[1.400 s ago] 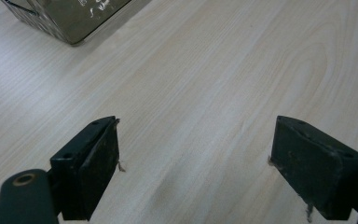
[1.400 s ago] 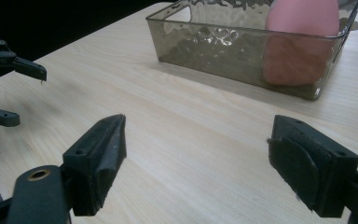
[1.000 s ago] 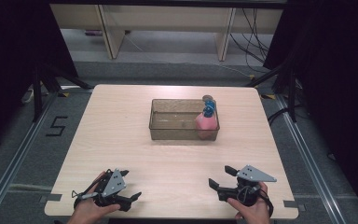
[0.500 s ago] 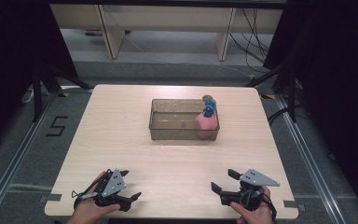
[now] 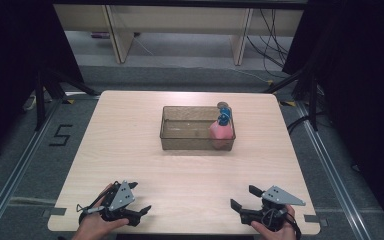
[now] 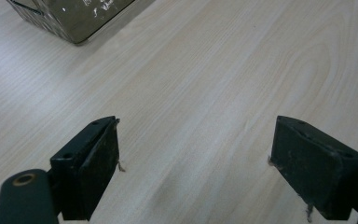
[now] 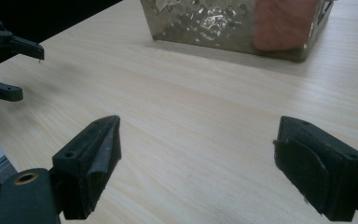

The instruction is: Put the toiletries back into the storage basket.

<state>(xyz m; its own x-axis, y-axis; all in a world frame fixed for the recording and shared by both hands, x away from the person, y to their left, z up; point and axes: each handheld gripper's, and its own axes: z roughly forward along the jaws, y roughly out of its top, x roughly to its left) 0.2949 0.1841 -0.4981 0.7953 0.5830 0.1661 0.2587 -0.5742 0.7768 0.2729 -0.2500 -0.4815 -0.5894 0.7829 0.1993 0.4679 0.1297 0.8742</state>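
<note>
A clear brownish plastic bin (image 5: 180, 131) sits at the middle of the wooden table (image 5: 130, 145). Inside its right end lie a pink object (image 5: 220, 132) and a blue item (image 5: 224, 117). My left gripper (image 5: 140, 197) rests open near the table's front left edge, held by a hand. My right gripper (image 5: 245, 197) stands open near the front right edge. In the left gripper view the jaws spread wide over bare wood, with the bin's corner (image 6: 70, 18) far ahead. The right gripper view shows the bin (image 7: 205, 21) and the pink object (image 7: 282, 23) beyond its wide jaws.
Dark stands and cables (image 5: 300, 80) flank the table. Light wooden shelving (image 5: 180, 25) stands behind it. A floor mark "5" (image 5: 60, 135) lies at the left. The other hand's gripper (image 7: 4, 51) appears at the left edge of the right gripper view.
The right gripper has drawn back slightly toward the table's front edge. The left gripper and the bin have stayed put.
</note>
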